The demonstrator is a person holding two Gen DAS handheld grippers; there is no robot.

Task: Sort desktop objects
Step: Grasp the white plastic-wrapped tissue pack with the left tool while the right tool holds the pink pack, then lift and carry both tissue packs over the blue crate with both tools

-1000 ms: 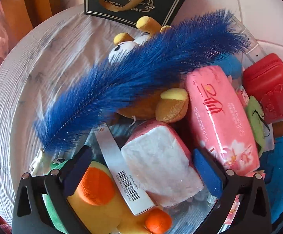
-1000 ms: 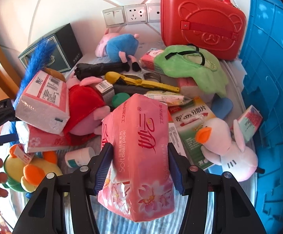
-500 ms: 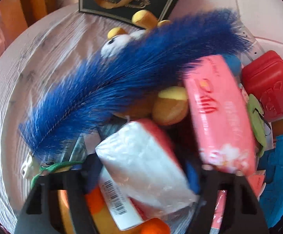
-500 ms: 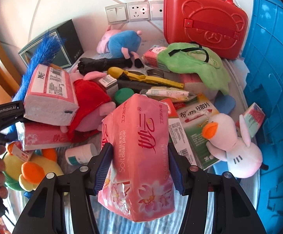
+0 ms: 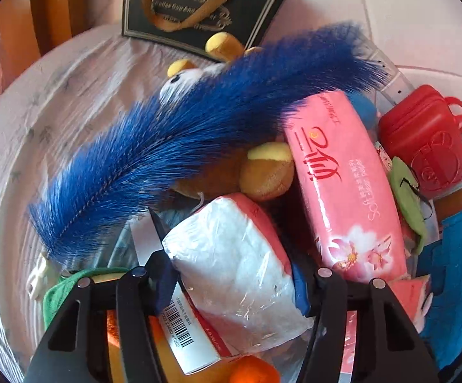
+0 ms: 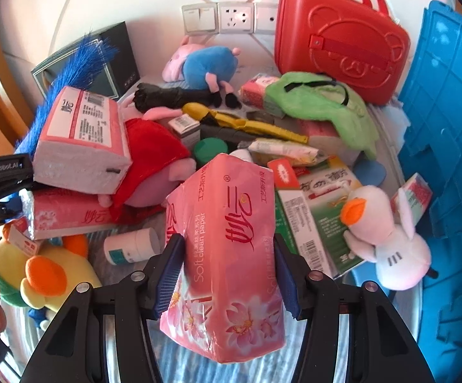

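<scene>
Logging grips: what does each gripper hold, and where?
Right gripper: pink tissue pack, pinched across its long sides. Left gripper: jaws closing around the white-ended tissue pack, across its sides.

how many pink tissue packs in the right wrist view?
3 full-size: one in the right gripper; one in the left gripper, seen top left; one under it. Small reddish packets by the green cloth unclear; more may be hidden.

A round table covered in a pale, star-printed cloth (image 5: 71, 102) carries a crowded heap. A black gift box with gold lettering (image 5: 199, 9) and a red plastic bear-embossed case (image 6: 342, 41) stand at its far edge. A small white bottle (image 6: 132, 244) lies on the cloth nearer.
</scene>
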